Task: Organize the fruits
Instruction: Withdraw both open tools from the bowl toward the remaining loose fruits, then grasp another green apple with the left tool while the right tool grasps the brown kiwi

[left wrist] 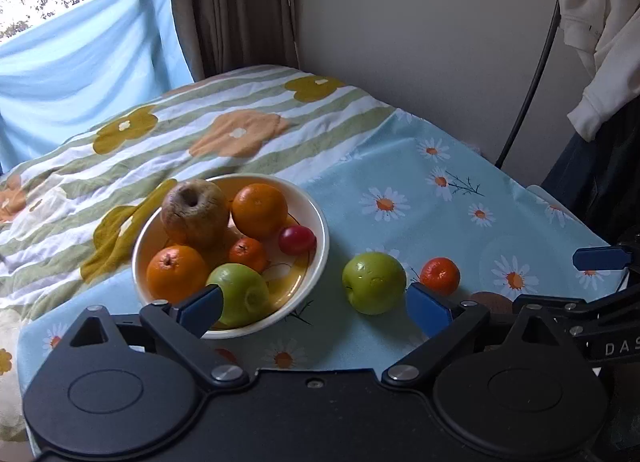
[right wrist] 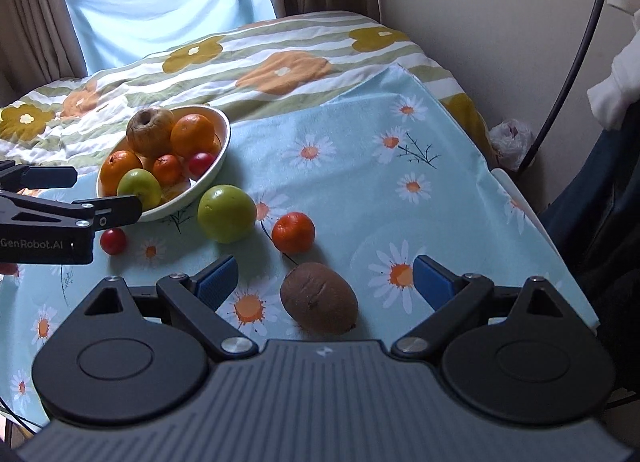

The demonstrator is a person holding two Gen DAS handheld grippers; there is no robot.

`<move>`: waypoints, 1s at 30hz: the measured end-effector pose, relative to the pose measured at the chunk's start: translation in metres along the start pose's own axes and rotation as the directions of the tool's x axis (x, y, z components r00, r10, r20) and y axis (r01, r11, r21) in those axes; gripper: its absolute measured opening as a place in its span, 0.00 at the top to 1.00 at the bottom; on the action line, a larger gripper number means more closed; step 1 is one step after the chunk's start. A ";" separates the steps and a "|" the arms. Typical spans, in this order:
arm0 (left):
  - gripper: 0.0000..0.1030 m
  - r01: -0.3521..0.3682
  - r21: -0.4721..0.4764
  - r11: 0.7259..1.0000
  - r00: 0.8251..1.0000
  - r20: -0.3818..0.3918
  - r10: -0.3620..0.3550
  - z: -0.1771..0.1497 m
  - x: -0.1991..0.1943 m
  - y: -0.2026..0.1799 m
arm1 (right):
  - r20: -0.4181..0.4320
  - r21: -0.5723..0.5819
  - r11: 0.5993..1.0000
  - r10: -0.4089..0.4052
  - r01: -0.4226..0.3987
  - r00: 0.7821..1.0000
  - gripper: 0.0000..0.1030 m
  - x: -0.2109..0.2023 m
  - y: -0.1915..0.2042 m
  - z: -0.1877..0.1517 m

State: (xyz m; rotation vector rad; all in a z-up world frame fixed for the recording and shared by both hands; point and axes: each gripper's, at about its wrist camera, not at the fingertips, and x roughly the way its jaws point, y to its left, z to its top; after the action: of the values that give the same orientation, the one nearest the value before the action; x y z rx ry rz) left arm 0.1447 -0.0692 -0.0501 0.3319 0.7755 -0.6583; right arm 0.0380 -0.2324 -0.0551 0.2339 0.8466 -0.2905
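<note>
A white bowl [left wrist: 316, 218] [right wrist: 224, 142] holds a brown apple [left wrist: 196, 212], two oranges, a mandarin, a red plum and a green apple [left wrist: 244, 292]. On the daisy cloth to its right lie a green apple [left wrist: 374, 282] [right wrist: 226, 214], a mandarin [left wrist: 440, 275] [right wrist: 293, 232], a kiwi [right wrist: 319, 298] and a small red fruit [right wrist: 113, 241]. My left gripper [left wrist: 314, 312] is open and empty, just in front of the bowl and loose apple. My right gripper [right wrist: 326, 286] is open and empty, with the kiwi between its fingers.
The blue daisy cloth [right wrist: 360, 166] covers a table beside a bed with a striped flower quilt [left wrist: 200, 134]. A wall, a black stand pole [left wrist: 528, 90] and hanging clothes [left wrist: 600, 22] are at the right. The table's right edge [right wrist: 516, 198] is close.
</note>
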 end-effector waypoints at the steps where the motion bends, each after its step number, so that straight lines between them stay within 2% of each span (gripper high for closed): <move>1: 0.04 0.002 -0.003 1.000 1.000 -0.012 -0.002 0.000 0.006 -0.002 | -0.010 -0.006 1.000 0.005 -0.005 1.000 0.00 0.004 -0.001 -0.002; 4: 0.11 0.016 -0.031 0.999 0.998 -0.062 -0.018 -0.001 0.026 -0.006 | -0.043 -0.036 0.999 0.020 -0.022 0.999 0.00 0.014 0.000 -0.007; 13: 0.17 0.057 -0.114 0.992 0.984 -0.161 -0.075 0.002 0.070 -0.016 | -0.141 -0.074 0.995 0.051 -0.062 0.989 0.00 0.048 -0.003 -0.016; 17: 0.19 0.063 -0.135 0.989 0.981 -0.175 -0.087 0.006 0.083 -0.021 | -0.167 -0.074 0.993 0.073 -0.087 0.983 0.00 0.058 -0.008 -0.017; 24: 0.36 0.066 -0.134 0.989 0.978 -0.187 -0.090 0.010 0.098 -0.030 | -0.184 -0.118 0.987 0.085 -0.108 0.979 0.02 0.069 -0.007 -0.018; 26: 0.36 0.064 -0.129 0.990 0.978 -0.189 -0.088 0.011 0.101 -0.033 | -0.189 -0.124 0.986 0.091 -0.116 0.978 0.10 0.071 -0.007 -0.019; 30: 0.36 0.050 -0.119 0.992 0.979 -0.188 -0.072 0.011 0.105 -0.036 | -0.196 -0.139 0.983 0.095 -0.123 0.976 0.11 0.074 -0.007 -0.021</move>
State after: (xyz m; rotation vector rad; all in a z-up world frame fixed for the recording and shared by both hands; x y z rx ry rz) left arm 0.1820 -0.1463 -0.1210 0.2709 1.0076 -0.6433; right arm 0.0677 -0.2441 -0.1254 0.1683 1.0353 -0.1011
